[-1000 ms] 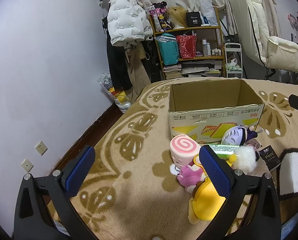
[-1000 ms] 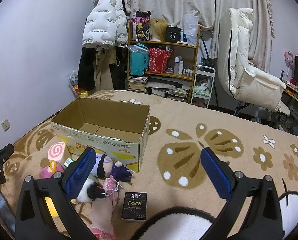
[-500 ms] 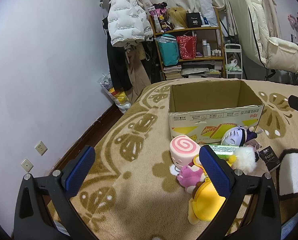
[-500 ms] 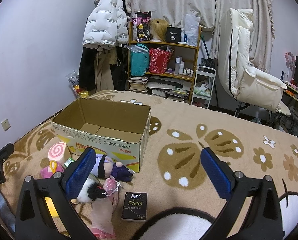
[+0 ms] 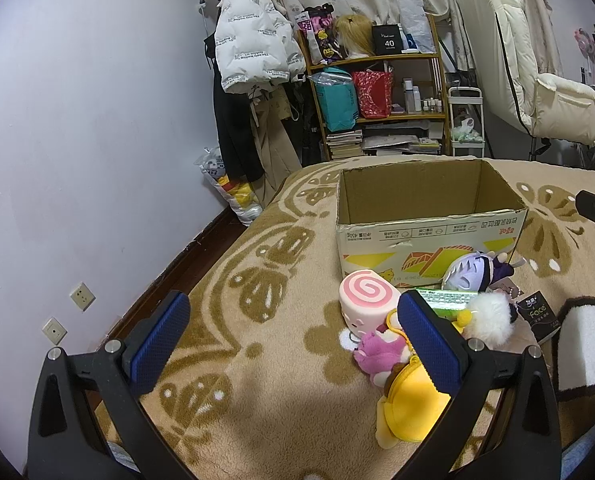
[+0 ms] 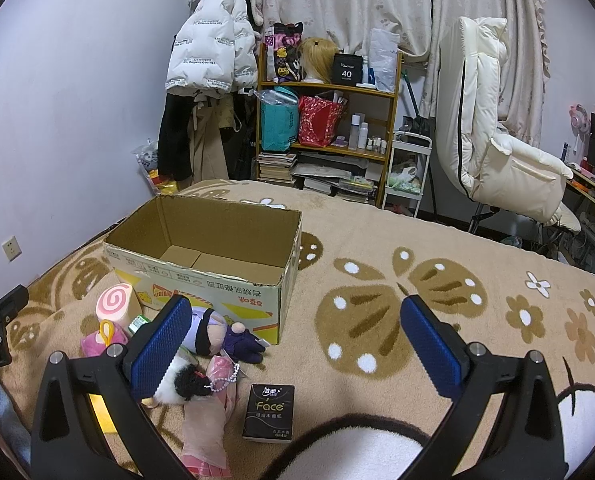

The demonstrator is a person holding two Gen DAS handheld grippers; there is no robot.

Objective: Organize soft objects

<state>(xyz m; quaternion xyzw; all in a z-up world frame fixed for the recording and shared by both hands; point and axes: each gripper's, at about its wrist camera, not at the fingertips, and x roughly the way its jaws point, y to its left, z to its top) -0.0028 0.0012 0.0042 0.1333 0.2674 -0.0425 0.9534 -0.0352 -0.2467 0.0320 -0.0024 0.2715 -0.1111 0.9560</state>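
Note:
An open, empty cardboard box (image 5: 429, 236) (image 6: 233, 280) stands on the beige flowered blanket. In front of it lie soft toys: a pink swirl roll (image 5: 367, 296) (image 6: 114, 303), a purple-haired doll (image 5: 477, 272) (image 6: 221, 334), a pink plush (image 5: 379, 354), a yellow plush (image 5: 409, 412), a white fluffy doll (image 5: 491, 318) (image 6: 189, 380) and a black tissue pack (image 6: 268, 412). My left gripper (image 5: 293, 344) is open and empty, left of the toys. My right gripper (image 6: 295, 352) is open and empty, right of them.
A shelf (image 6: 325, 132) with bags and books stands behind the bed, with hanging coats (image 5: 249, 64) to its left and a cream recliner (image 6: 497, 148) to its right. The wall (image 5: 77, 160) runs along the left. A green packet (image 5: 445, 300) lies among the toys.

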